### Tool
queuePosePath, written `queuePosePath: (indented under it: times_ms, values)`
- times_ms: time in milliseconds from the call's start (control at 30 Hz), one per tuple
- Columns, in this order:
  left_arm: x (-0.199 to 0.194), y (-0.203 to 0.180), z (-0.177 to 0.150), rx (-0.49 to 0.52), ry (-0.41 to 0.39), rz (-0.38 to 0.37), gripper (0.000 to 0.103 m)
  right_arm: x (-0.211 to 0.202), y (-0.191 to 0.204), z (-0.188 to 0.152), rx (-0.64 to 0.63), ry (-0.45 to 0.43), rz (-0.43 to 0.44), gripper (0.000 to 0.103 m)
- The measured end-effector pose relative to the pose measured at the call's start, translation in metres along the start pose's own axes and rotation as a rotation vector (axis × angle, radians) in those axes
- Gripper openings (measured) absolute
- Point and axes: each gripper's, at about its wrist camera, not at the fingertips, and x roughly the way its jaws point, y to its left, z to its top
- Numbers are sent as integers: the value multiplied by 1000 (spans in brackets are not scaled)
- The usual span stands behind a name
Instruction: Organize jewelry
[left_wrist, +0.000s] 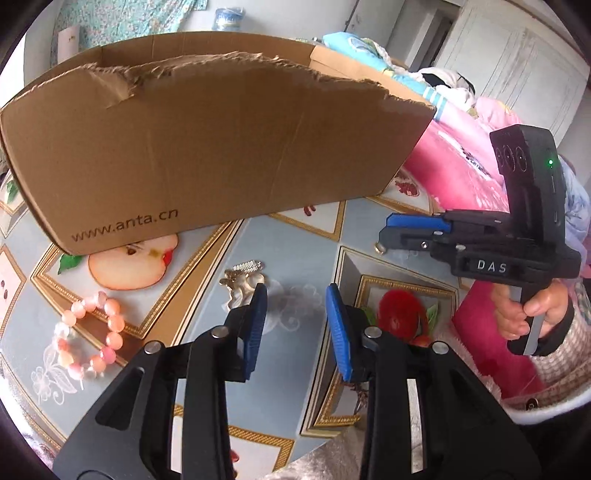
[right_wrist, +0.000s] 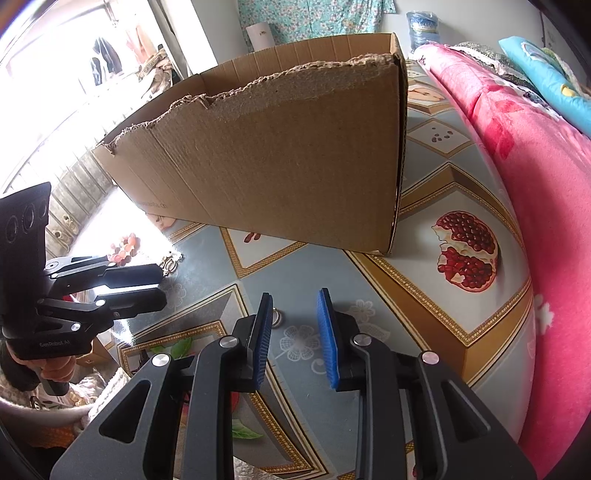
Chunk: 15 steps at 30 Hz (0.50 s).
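On the far left of the fruit-print tablecloth (left_wrist: 303, 236) lies one pink bead bracelet (left_wrist: 96, 334), flat and untouched. Just right of it, near the front wall of the cardboard box (left_wrist: 221, 147), sits one small cluster of silver and gold jewelry (left_wrist: 242, 275); how many pieces make it up cannot be told. The single box stands behind both, its front edge torn ragged, with "www.anta.cn" printed low on the left.

Next comes the left gripper (left_wrist: 295, 314), its two blue pads (left_wrist: 258, 325) spread apart with only tablecloth between them; the left pad's tip is close beside the jewelry cluster, and contact cannot be confirmed.

Further right, the right gripper (right_wrist: 294, 314) hangs above the cloth with its jaws parted and nothing between them. One small gold ring (right_wrist: 279, 316) shows at the outer edge of its left pad; in the left wrist view it appears at the gripper's tip, over the cloth (left_wrist: 379, 248). A hand (left_wrist: 528, 310) grips that tool's handle. At the far right lies one pink blanket (right_wrist: 517, 155).
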Motion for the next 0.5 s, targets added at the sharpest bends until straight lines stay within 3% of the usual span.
queuePosePath:
  times_ms: [233, 333, 500]
  values:
    - [-10, 18, -6, -62, 25, 17, 31, 0, -4, -1, 7, -7, 17, 25]
    - [-10, 17, -6, -53, 20, 74, 31, -1, -5, -2, 8, -9, 20, 25]
    - [-6, -2, 5, 23, -37, 97, 31, -1, -6, -3, 12, -11, 19, 25]
